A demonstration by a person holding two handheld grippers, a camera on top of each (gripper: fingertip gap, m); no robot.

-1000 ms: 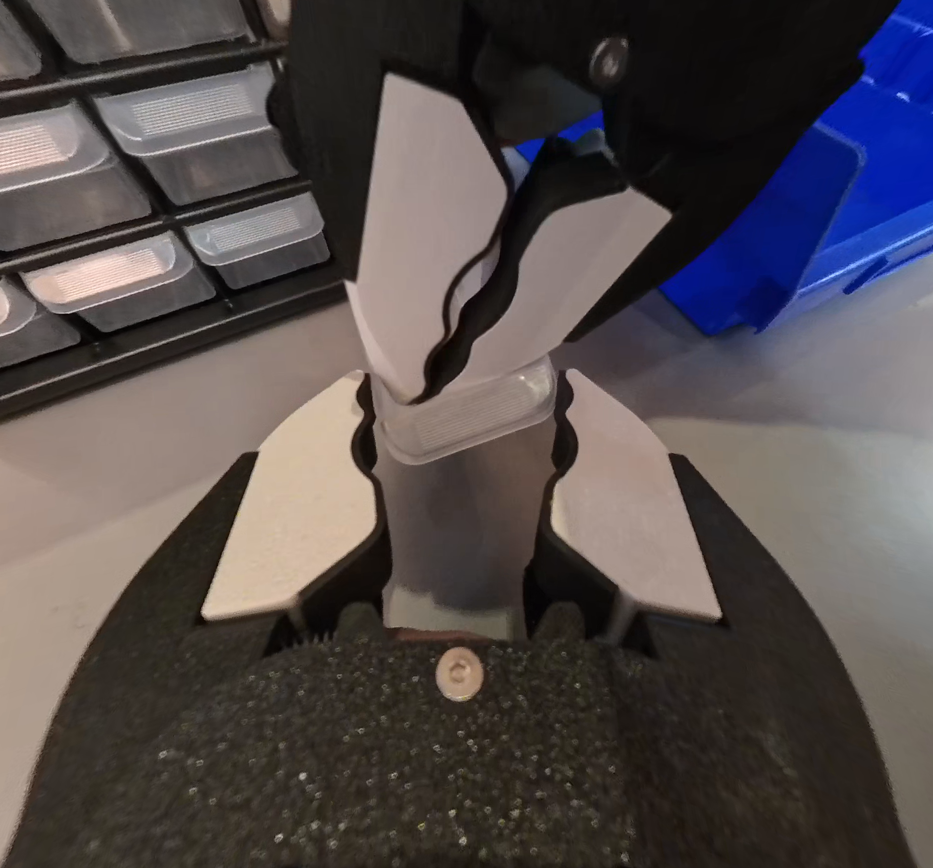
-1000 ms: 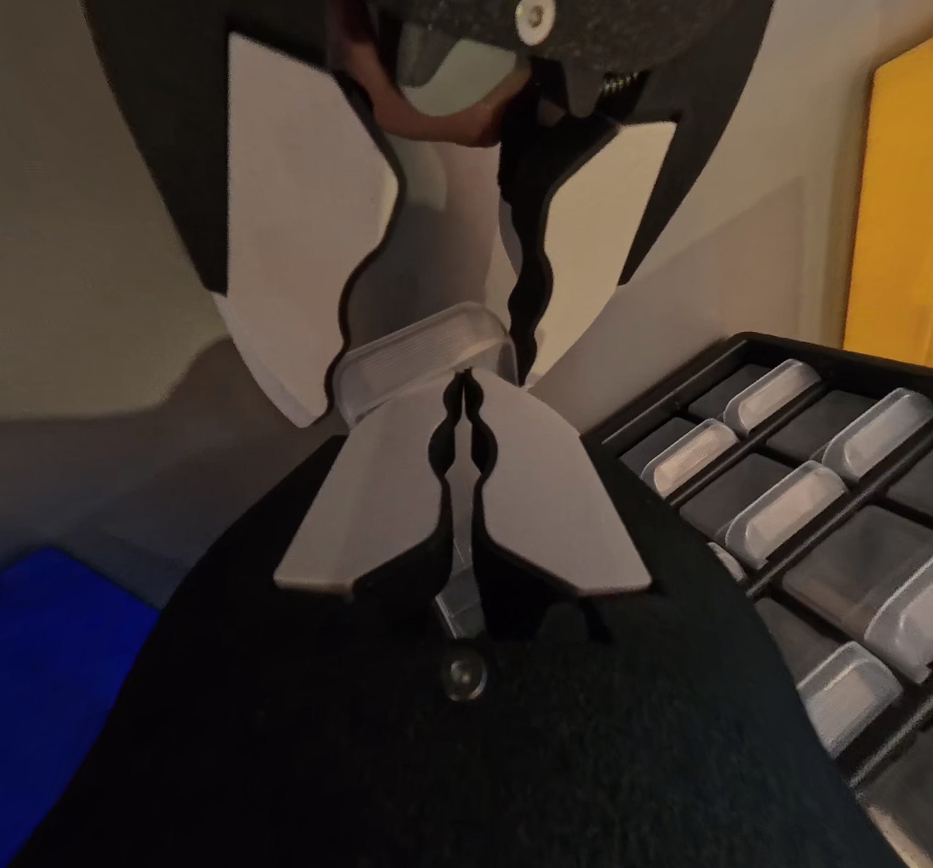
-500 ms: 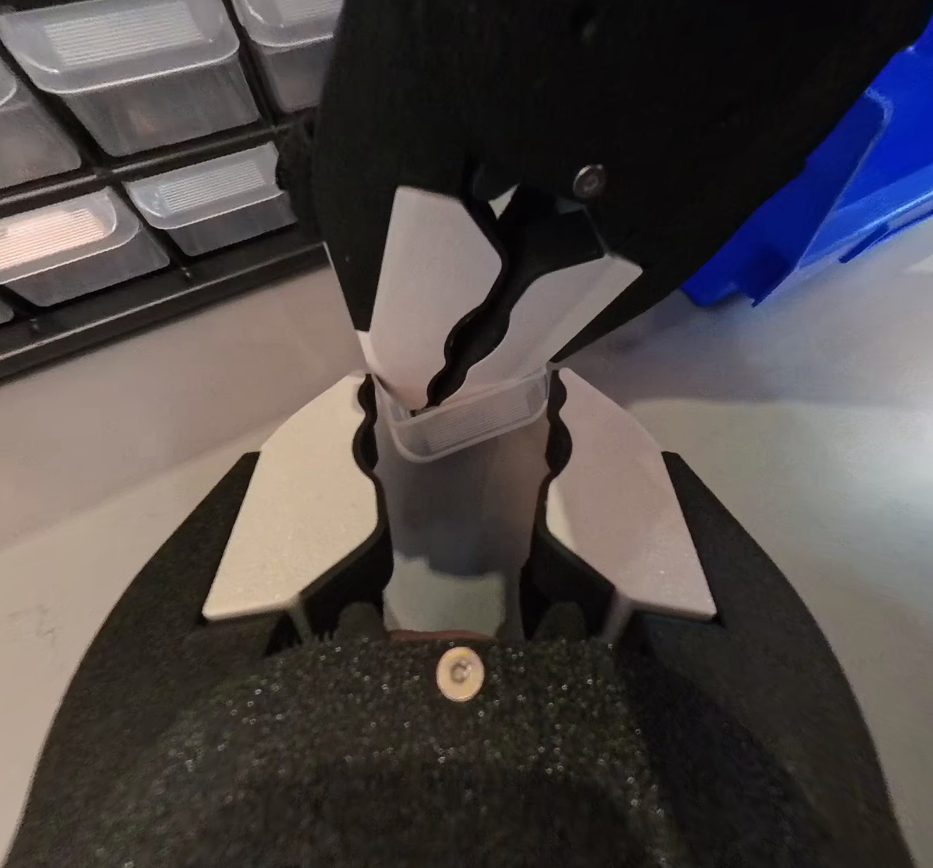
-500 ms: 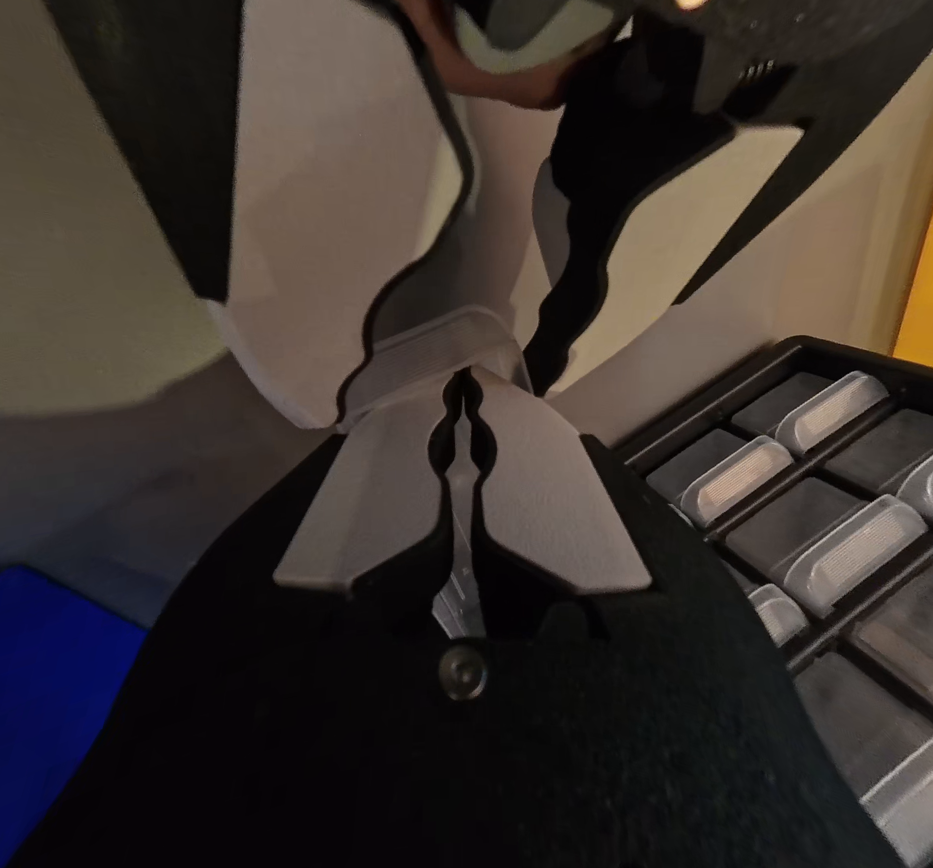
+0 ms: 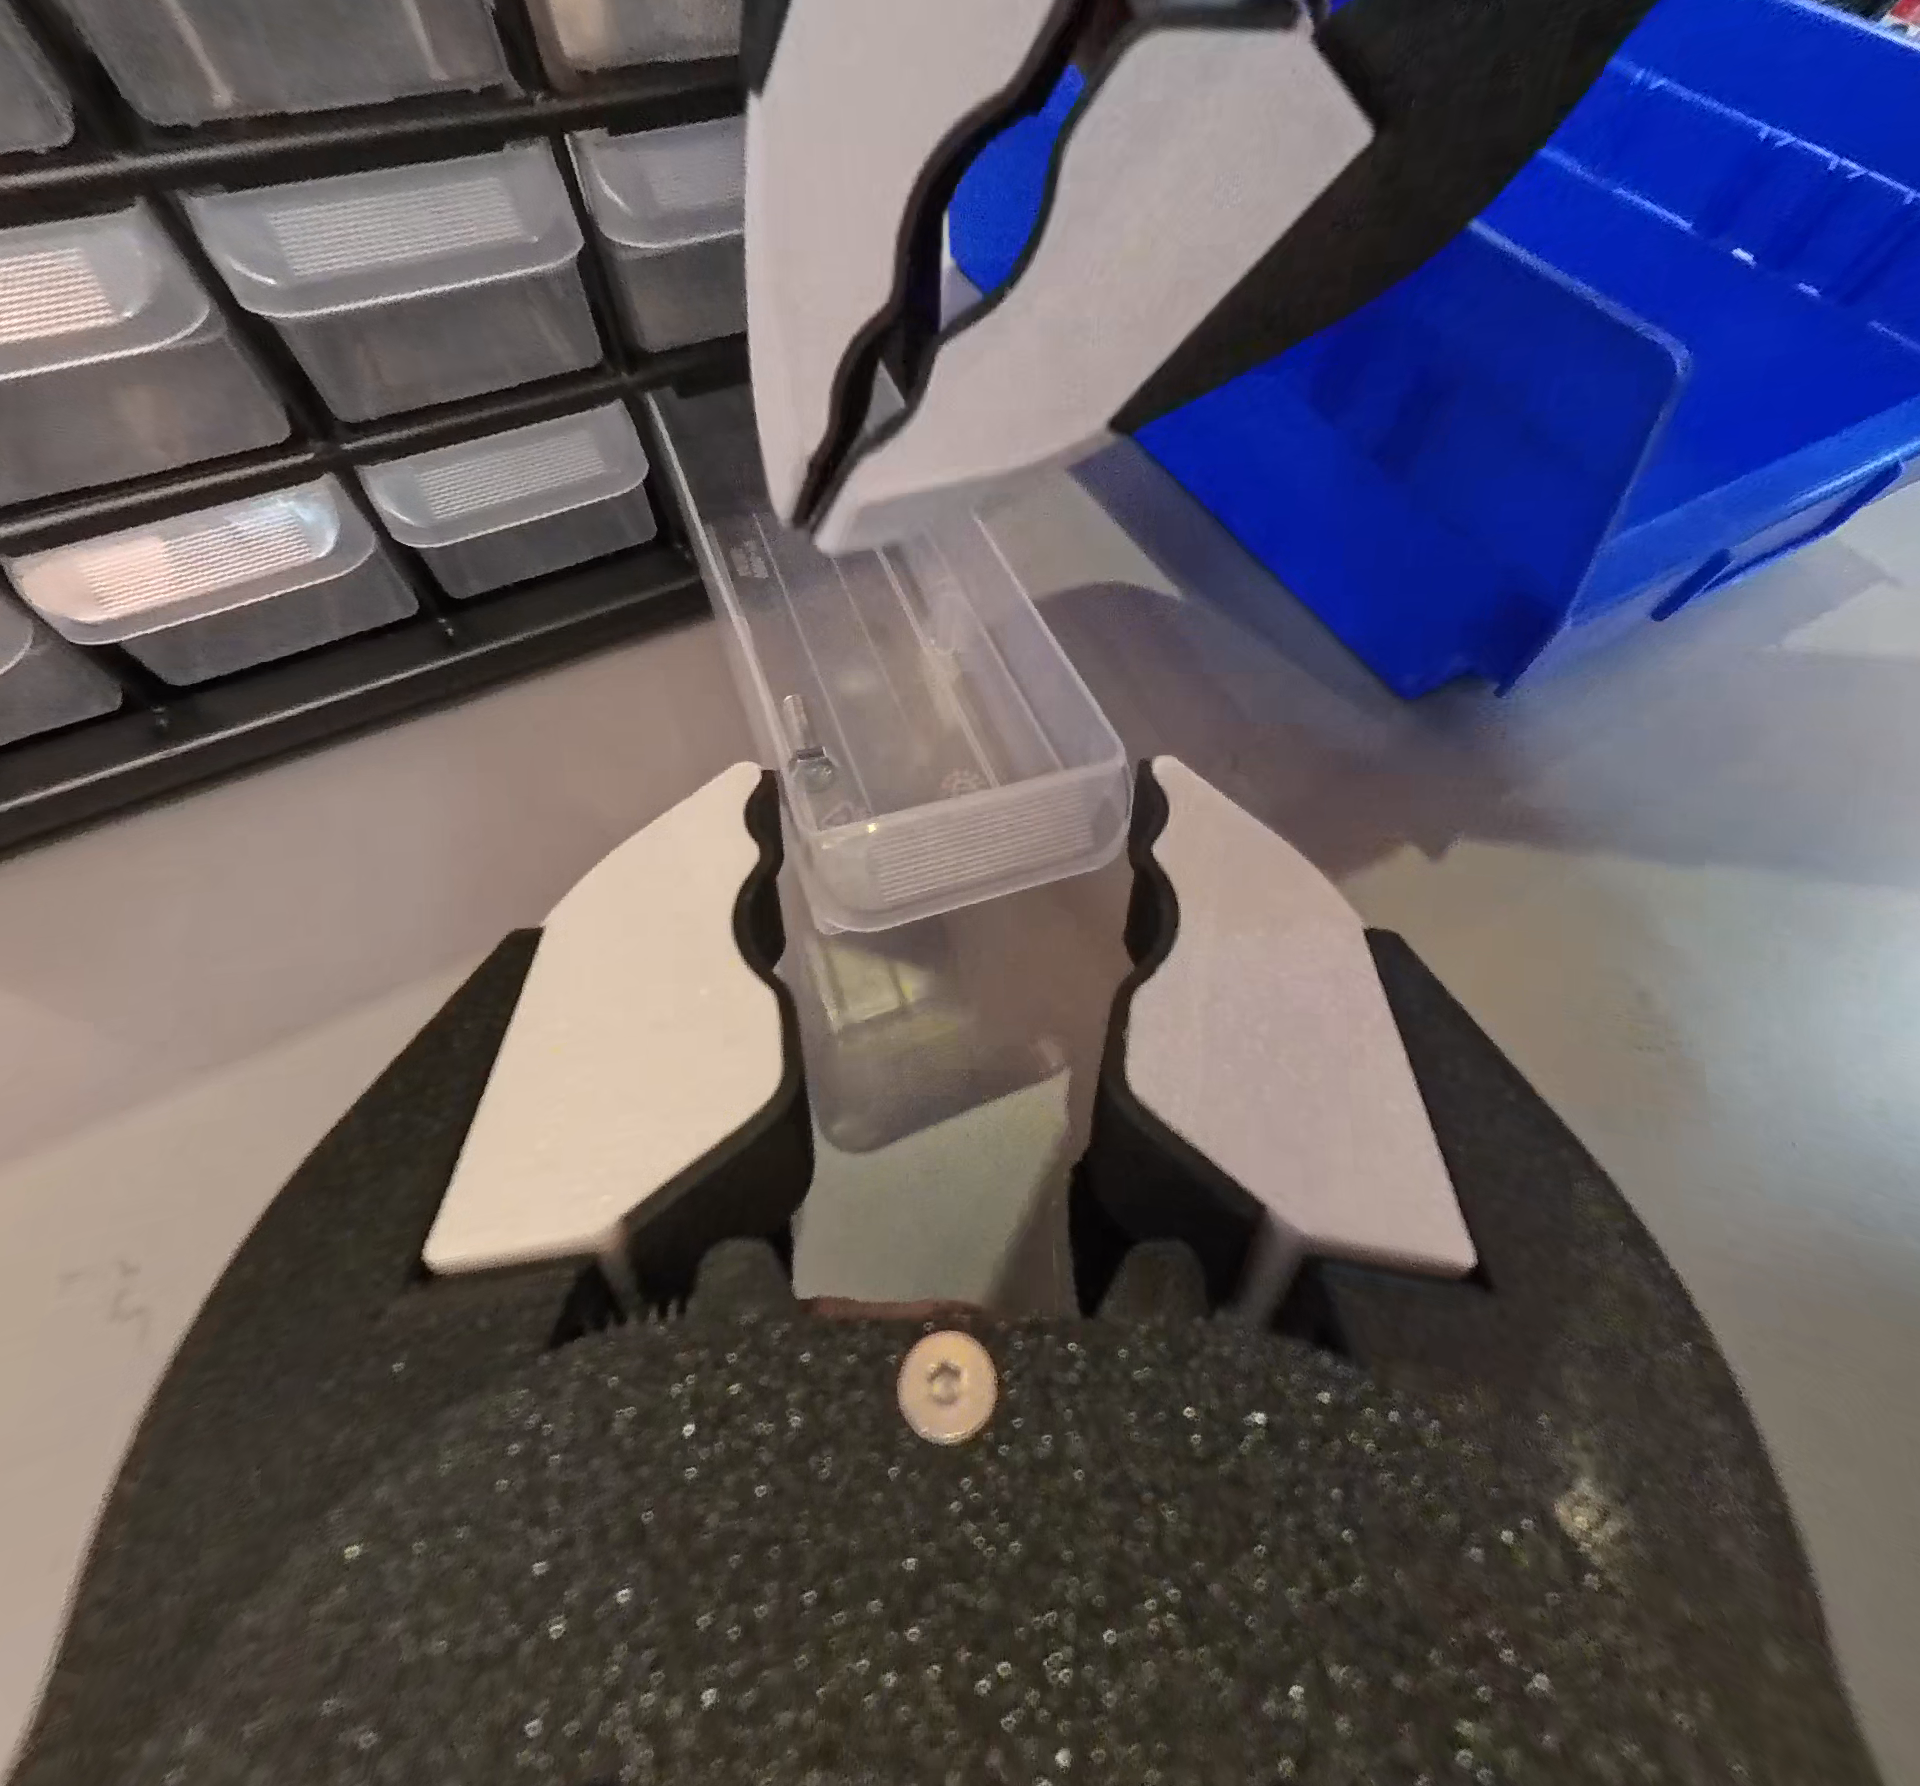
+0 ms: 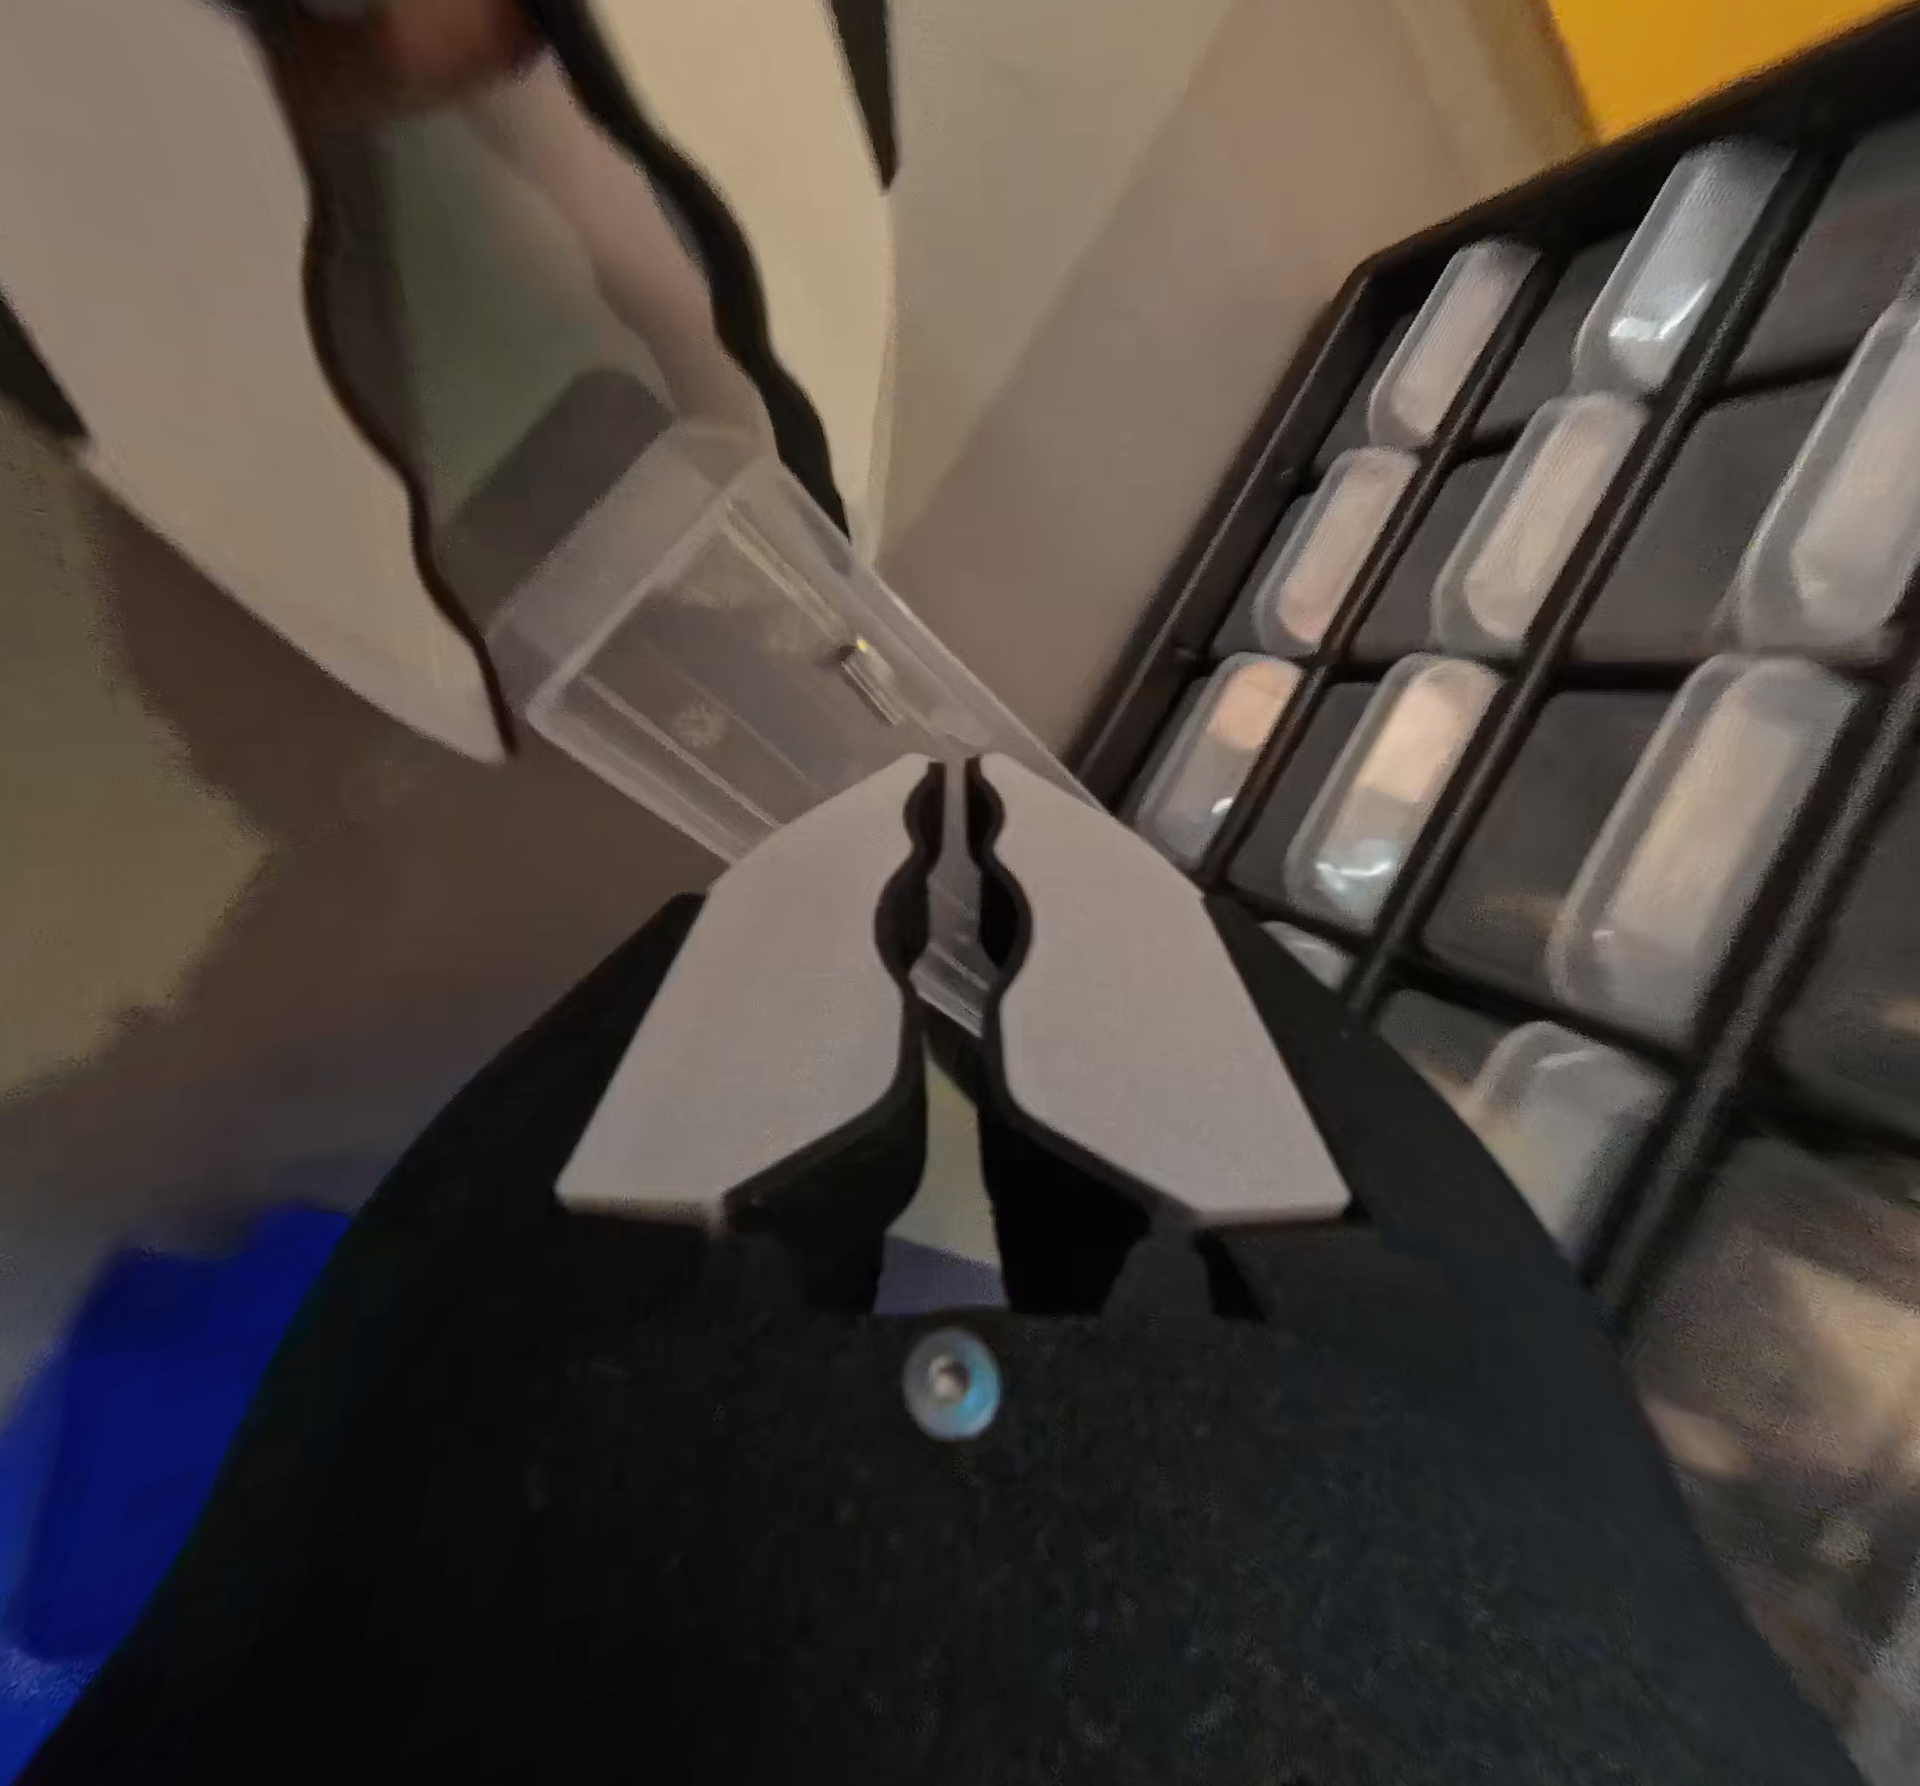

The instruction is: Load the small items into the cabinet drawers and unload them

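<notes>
While the right gripper (image 6: 951,780) jaws clamp the clear drawer's (image 5: 935,697) end, the released left gripper (image 5: 951,837) should close squarely on its front.

The drawer (image 5: 940,697) is clear plastic with a ribbed front. The cabinet (image 5: 343,448) has a black frame. The bin (image 5: 1621,406) on the right is blue. The bench (image 5: 1558,957) is pale grey.
</notes>
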